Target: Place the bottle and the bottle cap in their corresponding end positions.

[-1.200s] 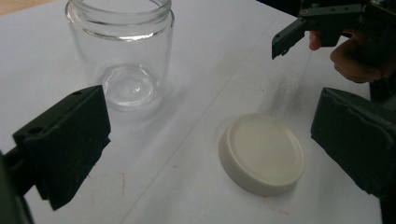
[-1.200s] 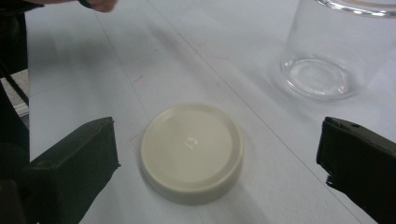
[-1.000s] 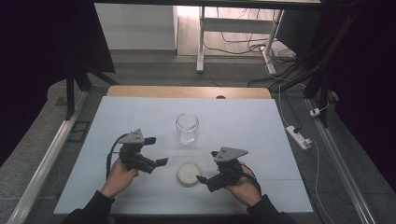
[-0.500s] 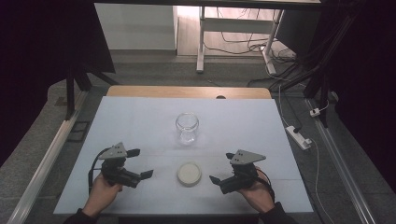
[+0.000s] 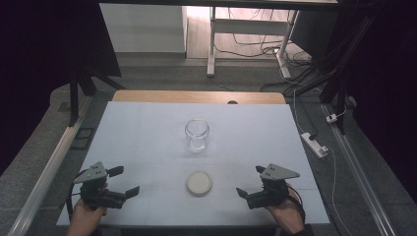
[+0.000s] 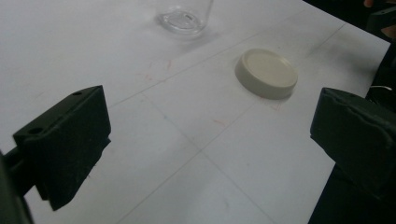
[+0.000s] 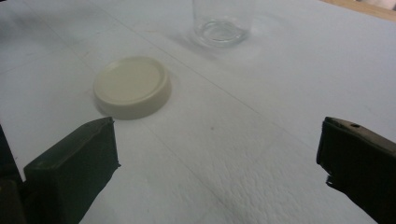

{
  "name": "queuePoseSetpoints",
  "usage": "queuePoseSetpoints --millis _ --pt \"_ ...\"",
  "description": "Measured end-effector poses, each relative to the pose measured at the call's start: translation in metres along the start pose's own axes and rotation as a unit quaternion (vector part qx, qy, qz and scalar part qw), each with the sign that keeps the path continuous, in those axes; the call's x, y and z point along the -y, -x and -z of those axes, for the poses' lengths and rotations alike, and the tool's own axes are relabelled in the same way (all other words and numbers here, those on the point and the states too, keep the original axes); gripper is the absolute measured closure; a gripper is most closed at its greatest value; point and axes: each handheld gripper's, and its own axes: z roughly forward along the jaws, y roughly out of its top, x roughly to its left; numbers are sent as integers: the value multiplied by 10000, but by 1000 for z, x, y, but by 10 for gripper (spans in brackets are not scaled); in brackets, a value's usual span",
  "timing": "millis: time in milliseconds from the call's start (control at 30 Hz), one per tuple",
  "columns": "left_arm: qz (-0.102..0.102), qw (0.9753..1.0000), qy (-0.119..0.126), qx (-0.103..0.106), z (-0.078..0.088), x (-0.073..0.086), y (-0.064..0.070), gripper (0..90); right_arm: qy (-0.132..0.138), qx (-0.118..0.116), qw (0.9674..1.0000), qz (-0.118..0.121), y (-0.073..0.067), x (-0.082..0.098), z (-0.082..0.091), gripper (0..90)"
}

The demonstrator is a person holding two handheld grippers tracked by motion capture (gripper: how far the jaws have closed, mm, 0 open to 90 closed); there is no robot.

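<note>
An empty clear glass jar (image 5: 197, 135) stands upright at the middle of the white table (image 5: 147, 128). A cream round lid (image 5: 199, 183) lies flat in front of it, apart from the jar. My left gripper (image 5: 127, 181) is held open near the front left edge, well left of the lid. My right gripper (image 5: 250, 181) is open at the front right, right of the lid. In the left gripper view the lid (image 6: 267, 72) and the jar base (image 6: 185, 16) lie beyond the wide-apart jaws. The right gripper view shows the lid (image 7: 131, 86) and the jar (image 7: 222, 21) ahead, with nothing between its jaws.
A wooden strip (image 5: 196, 97) runs along the table's far edge. A white power strip (image 5: 313, 143) lies on the floor to the right, with cables behind. A metal rail (image 5: 49, 167) runs along the left side.
Both grippers have drawn back from beside the lid, outward and toward the front edge of the table. The lid and jar have not moved.
</note>
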Motion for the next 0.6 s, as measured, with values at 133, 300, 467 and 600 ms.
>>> queuePoseSetpoints --millis 133,300,467,600 --pt "63 9999 -39 -147 10 11 -1 0 31 156 9998 -153 5 7 11 0" --pt "151 9992 -139 -357 18 23 -3 0 18 320 9989 -331 11 16 21 0" --pt "230 9984 -173 -482 25 32 -3 0 -89 454 9981 -403 13 27 28 0" --pt "227 9975 -238 -622 29 37 -2 0 -172 508 9974 -487 15 37 34 0"
